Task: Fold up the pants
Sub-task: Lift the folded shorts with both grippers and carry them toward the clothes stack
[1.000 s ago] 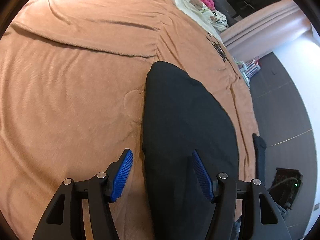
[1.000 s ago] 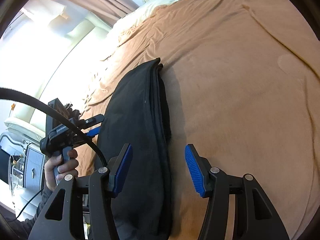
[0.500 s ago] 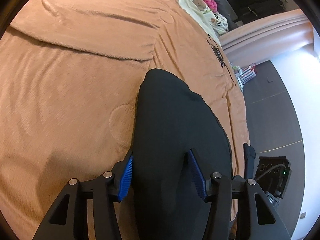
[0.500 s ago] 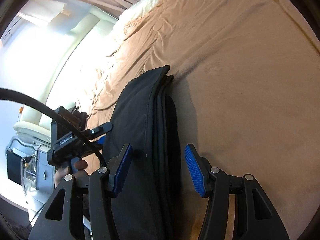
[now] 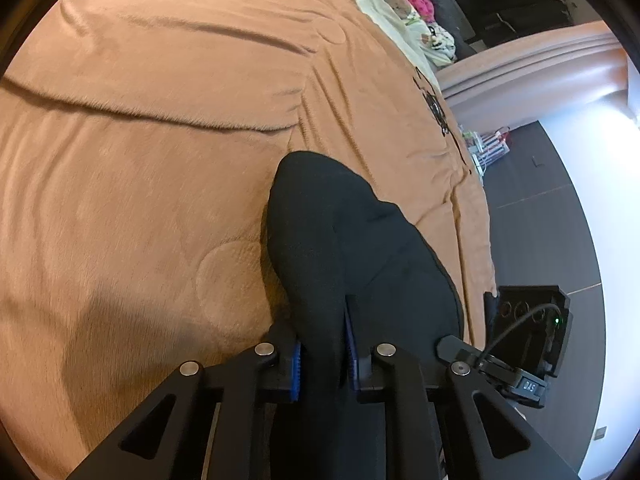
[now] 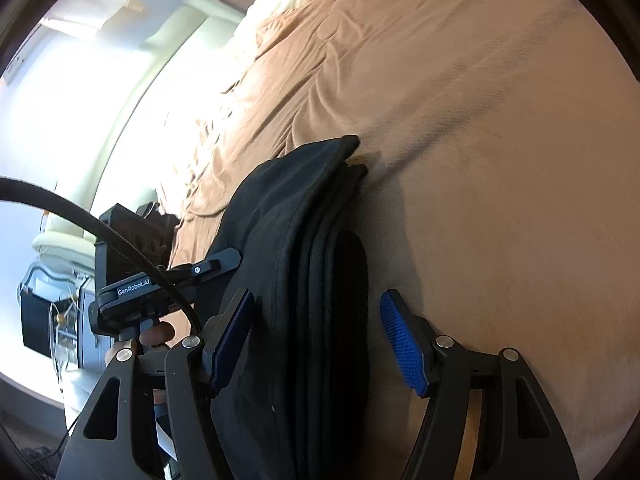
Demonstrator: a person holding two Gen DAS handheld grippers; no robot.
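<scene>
Black pants (image 5: 344,232), folded into a long narrow stack, lie on an orange-brown blanket (image 5: 152,168). My left gripper (image 5: 323,364) is shut on the near edge of the pants, and the pinched cloth bunches up between its blue pads. In the right wrist view the pants (image 6: 304,264) show several stacked layers. My right gripper (image 6: 316,340) is open and straddles the stack's layered edge, one pad on each side. The left gripper's handle (image 6: 132,292) and the hand on it show at the left there.
The blanket covers a wide bed. Its right edge (image 5: 476,216) drops to a dark floor with a black box (image 5: 532,320) and cable. Pale bedding and soft toys (image 5: 404,4) lie at the far end. A bright window (image 6: 80,100) is on the other side.
My left gripper has moved forward over the pants' edge and shut on it, and the cloth is bunched. My right gripper has moved closer along the stack and stays open.
</scene>
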